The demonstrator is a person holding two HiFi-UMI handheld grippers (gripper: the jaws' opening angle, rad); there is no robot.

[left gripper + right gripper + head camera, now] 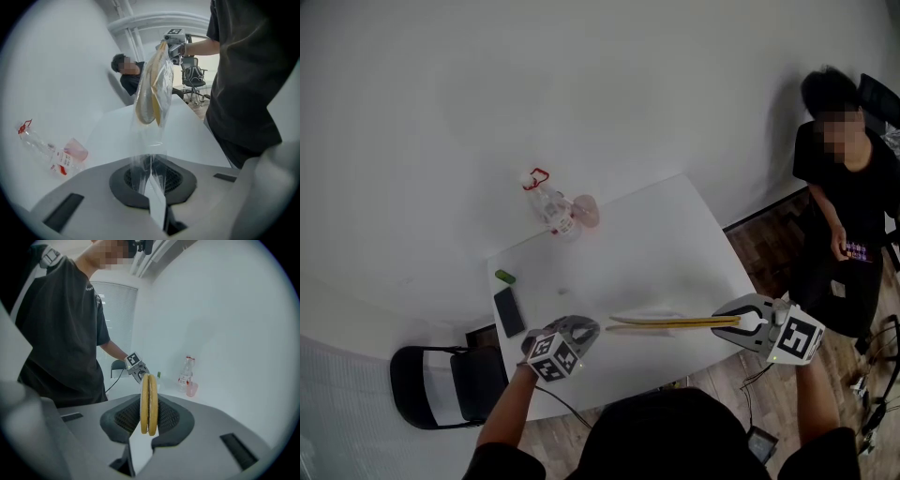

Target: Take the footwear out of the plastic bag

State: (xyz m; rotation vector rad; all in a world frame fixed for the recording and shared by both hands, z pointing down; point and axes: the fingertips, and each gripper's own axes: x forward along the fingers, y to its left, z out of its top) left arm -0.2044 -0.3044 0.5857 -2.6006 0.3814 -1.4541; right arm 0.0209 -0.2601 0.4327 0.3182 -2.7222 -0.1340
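Grips a pair of flat yellow slippers [149,404] edge-on in the right tool [739,322], jaws narrowed onto the near end. Pinches the bunched end of a clear plastic bag [149,154] in the left tool [589,330], jaws shut on the film. Hangs taut between both tools above the tabletop [675,244]. Seen from the left tool: slippers' far end seemingly inside the bag. Seen from the right tool: bare slipper edges, film hard to make out. Beyond the left tool, a plastic bottle [551,208] lying beside a pink cup [587,212]; nearer, a phone [509,311]. Past the right tool, a seated person [848,178].
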